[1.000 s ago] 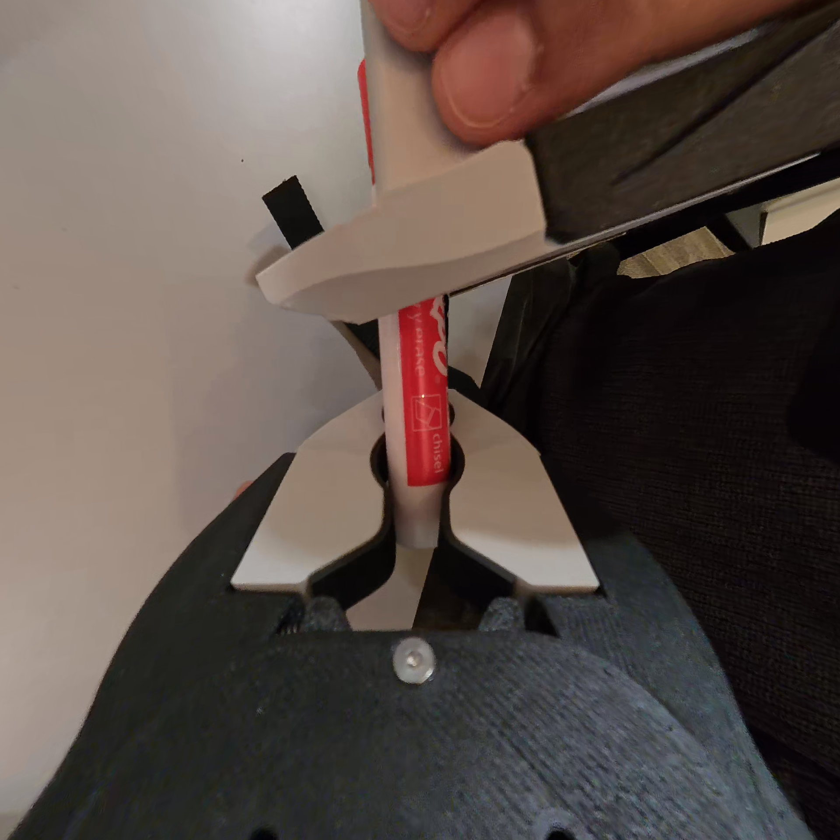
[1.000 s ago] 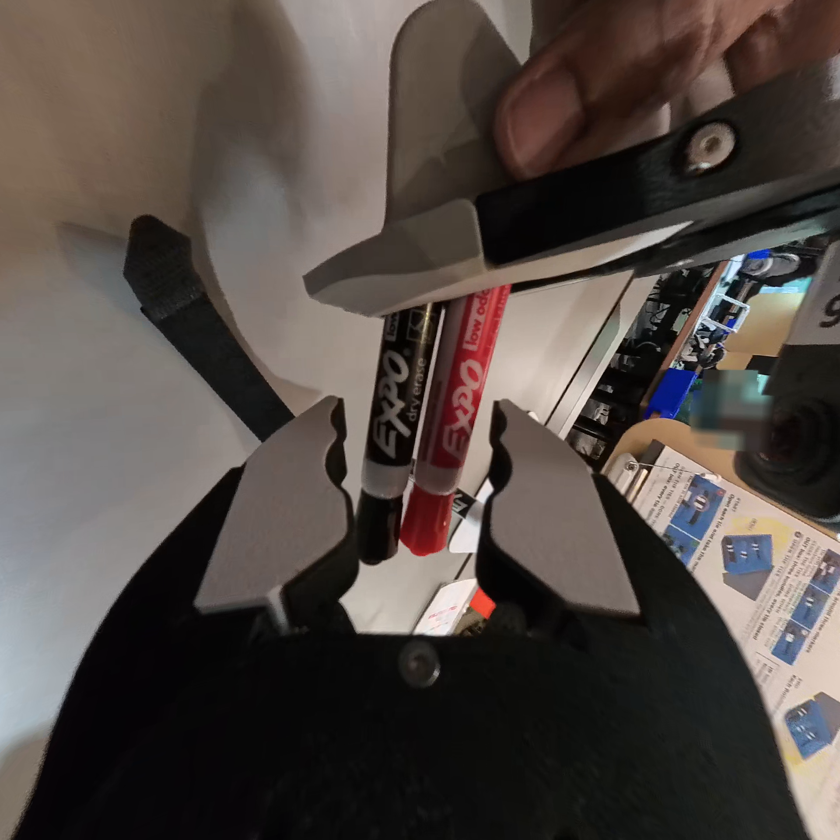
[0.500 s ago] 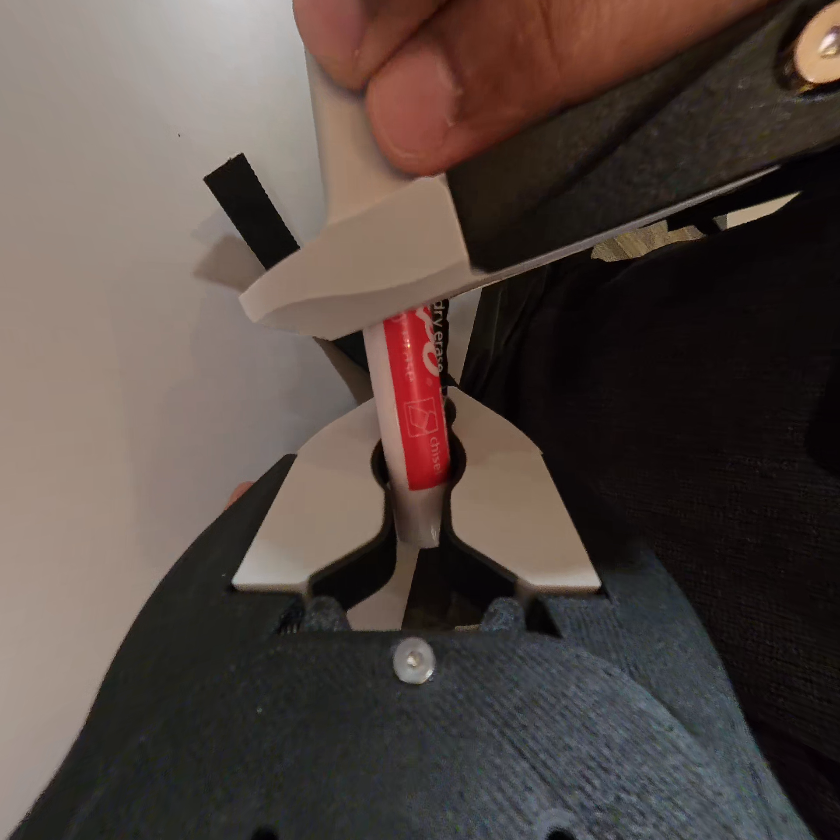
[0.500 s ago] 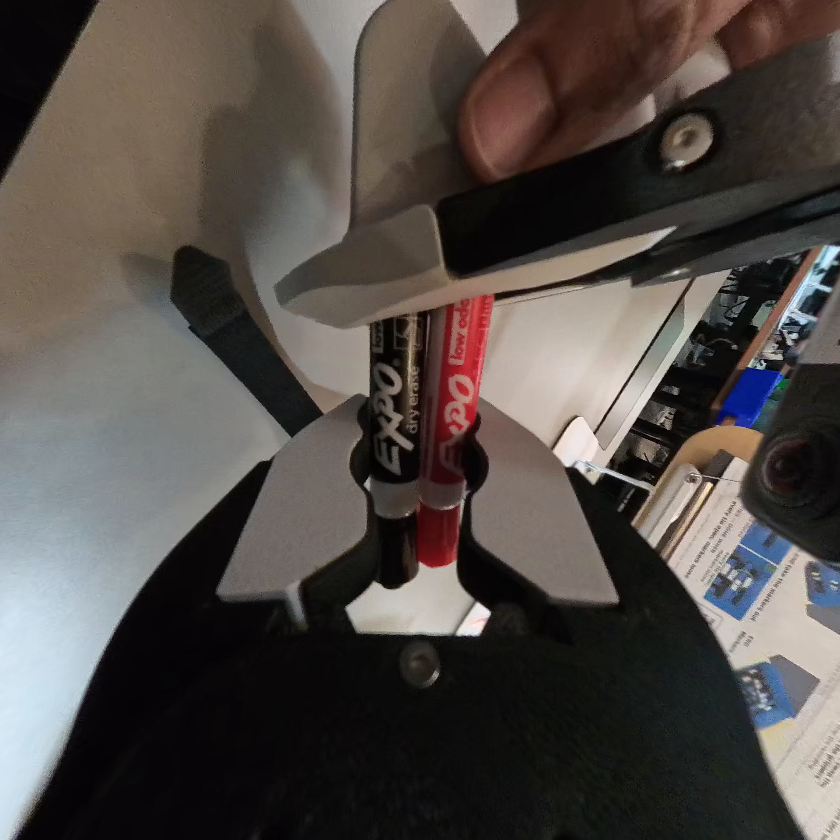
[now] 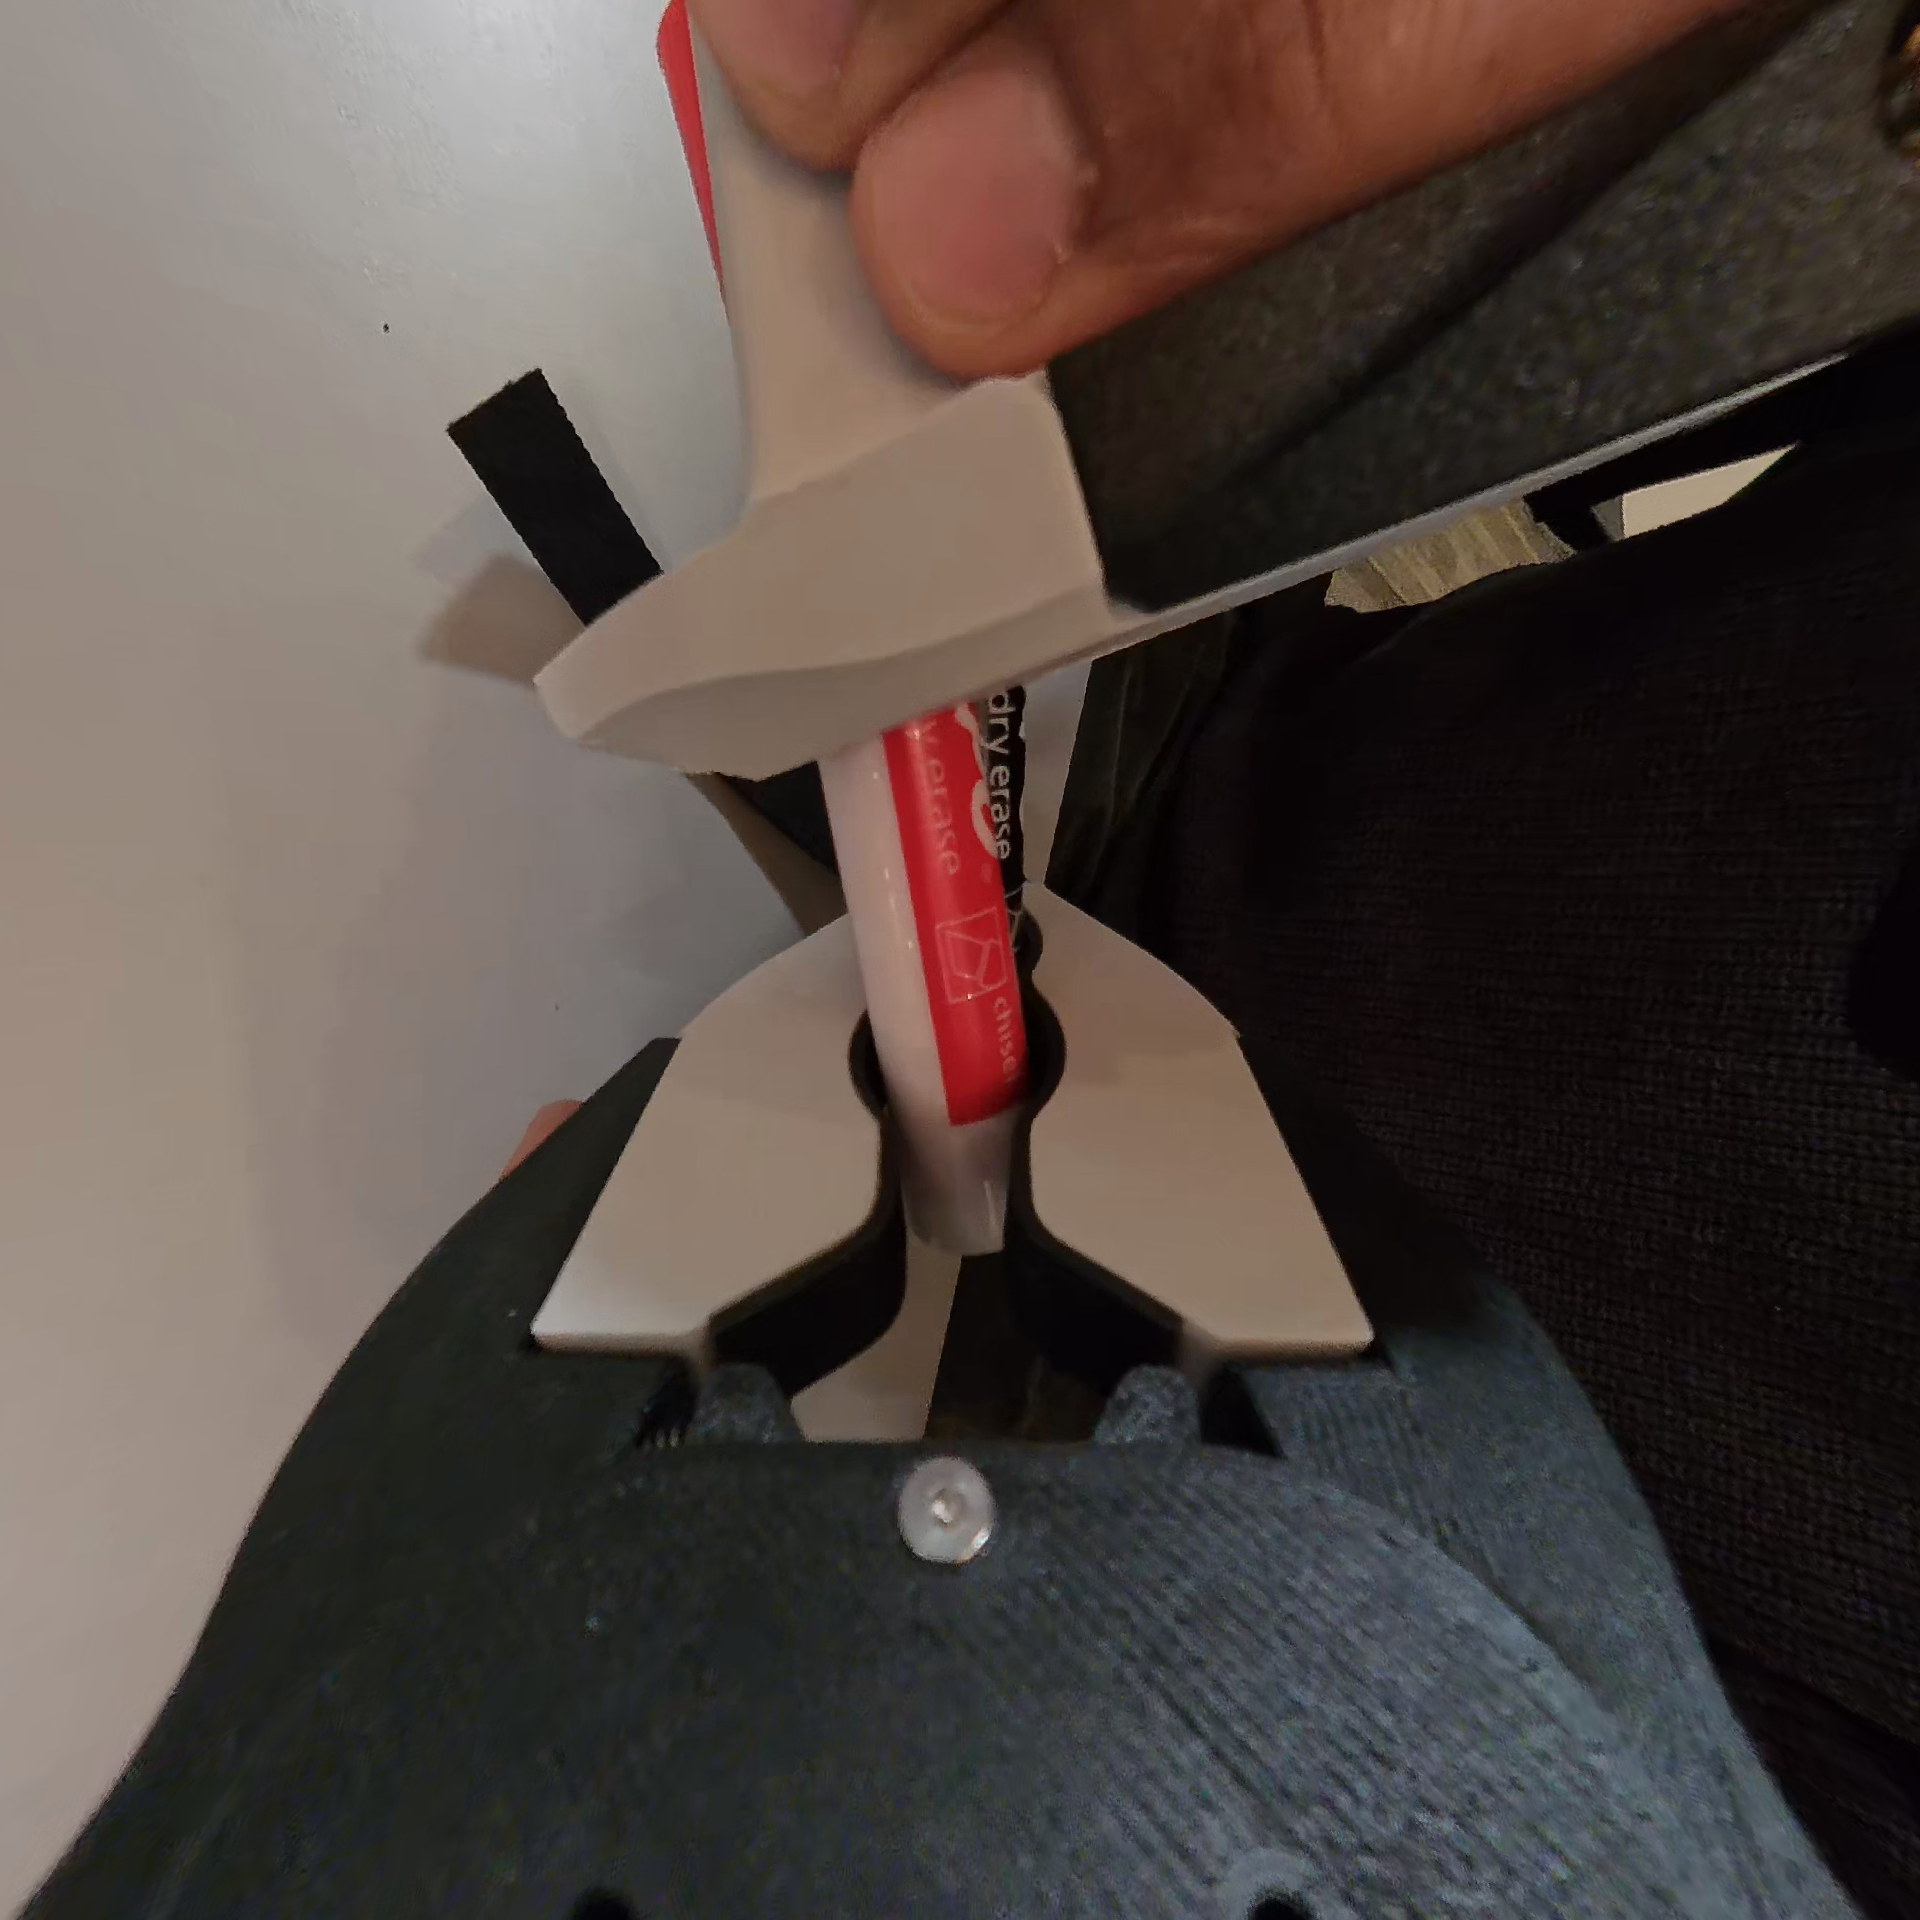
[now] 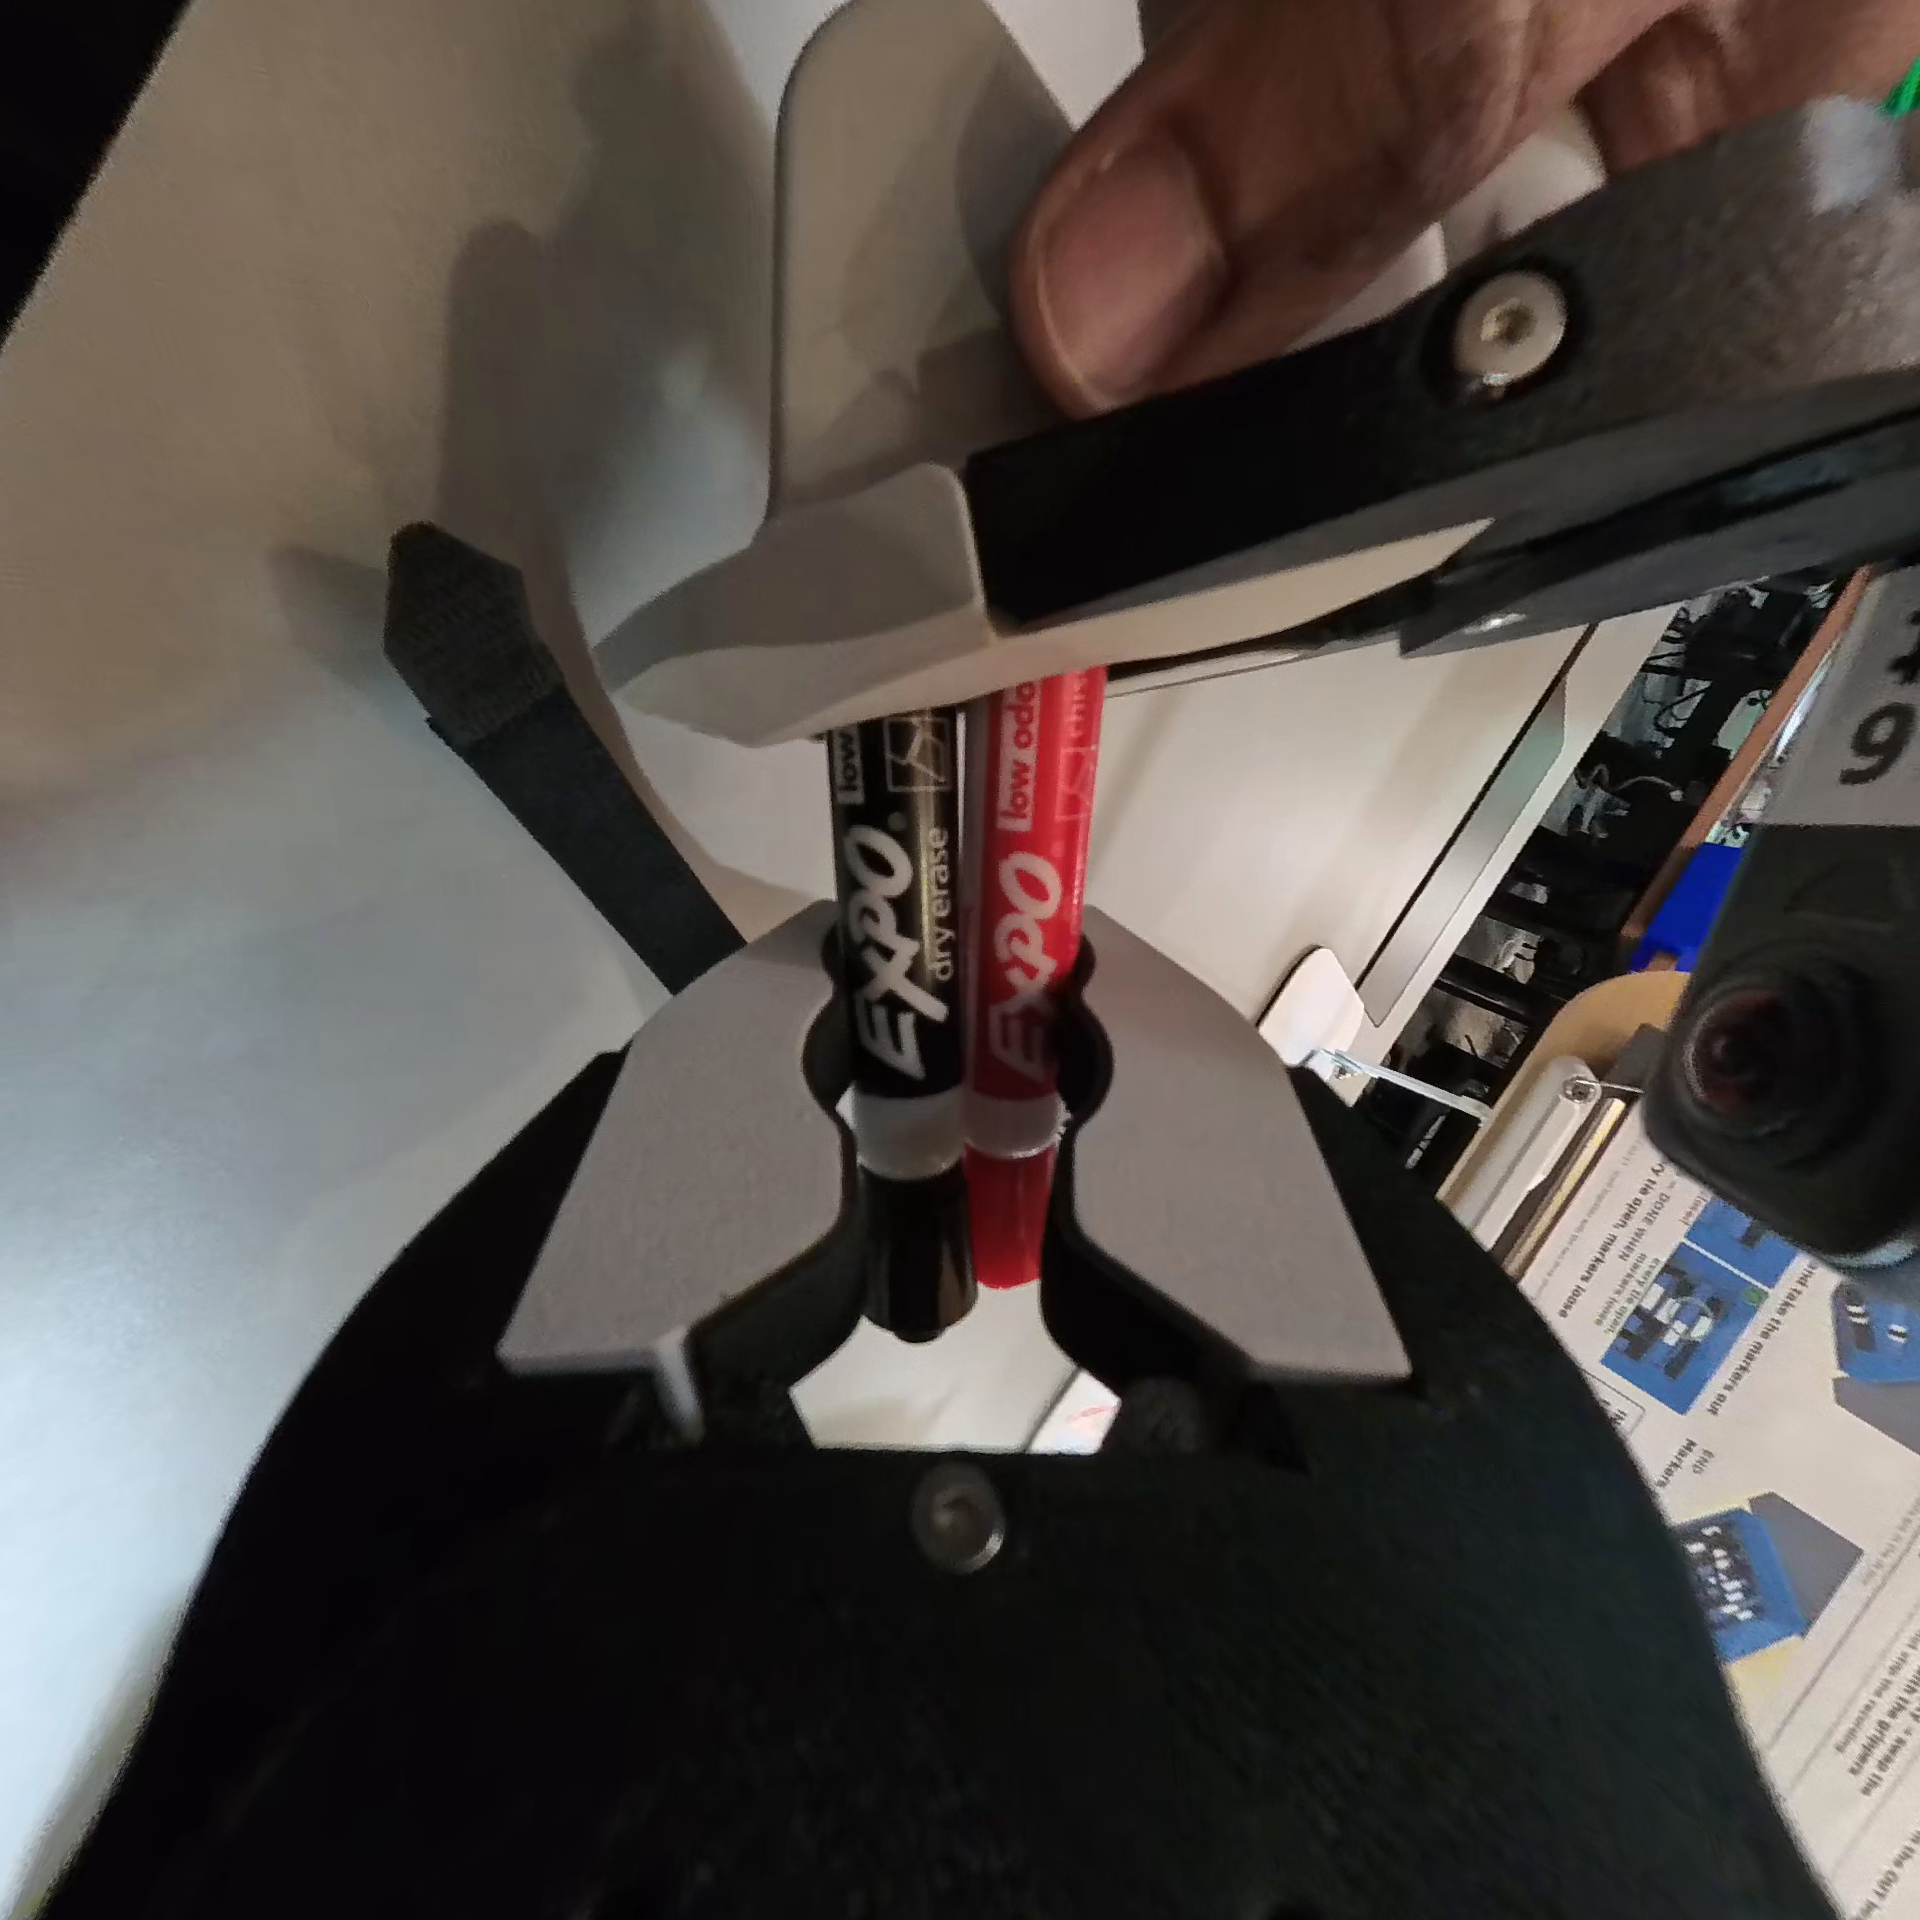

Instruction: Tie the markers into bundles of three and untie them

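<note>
Markers sit pinched at both ends: your left gripper (image 5: pixel 961 1049) is clamped on the white tail ends of the red marker (image 5: pixel 971 997) and a black one behind it, and your right gripper (image 6: pixel 961 1049) is clenched on the cap ends of the black marker (image 6: pixel 899 997) and the red one. I see two markers; a third isn't visible. The black strap (image 6: pixel 540 758) lies loose on the white table (image 6: pixel 260 935) behind. Risks: round barrels may roll past each other and fan out; easing either grip before wrapping likely drops them.
</note>
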